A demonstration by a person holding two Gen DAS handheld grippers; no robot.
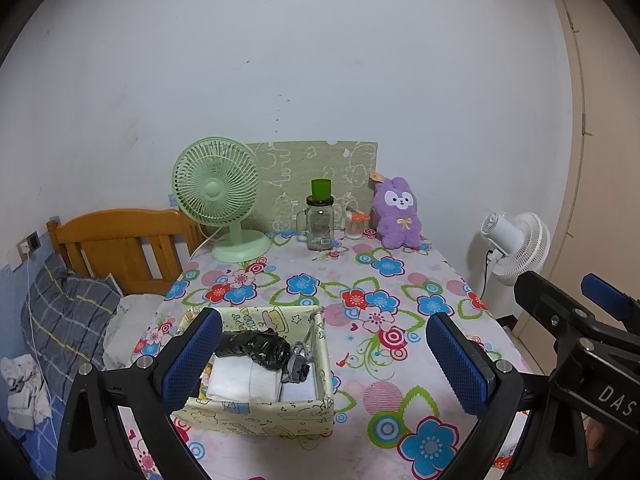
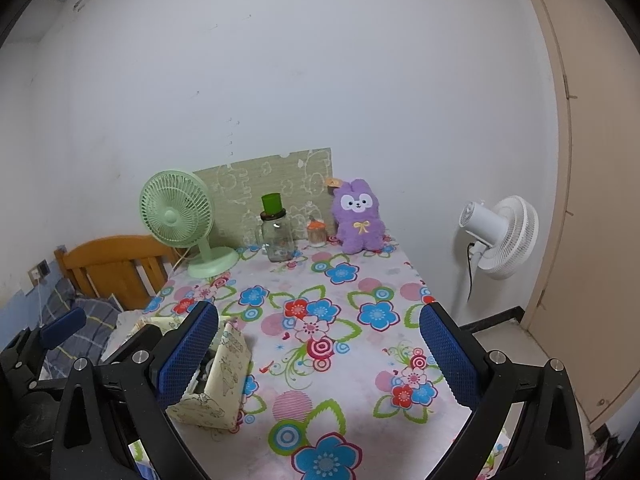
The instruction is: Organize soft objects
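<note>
In the left wrist view, a blue-padded finger (image 1: 192,356) covers the near left corner of the fabric basket (image 1: 256,410), hiding part of the folded white cloths (image 1: 246,380) inside. What the black crumpled item (image 1: 256,346) and the grey bundle (image 1: 296,366) are cannot be told. In the right wrist view the basket's contents are almost wholly hidden behind its wall and a finger (image 2: 188,354). The worktop (image 2: 360,412) runs off the bottom edge. The contents of the small orange-lidded jar (image 1: 356,226) are too small to make out.
</note>
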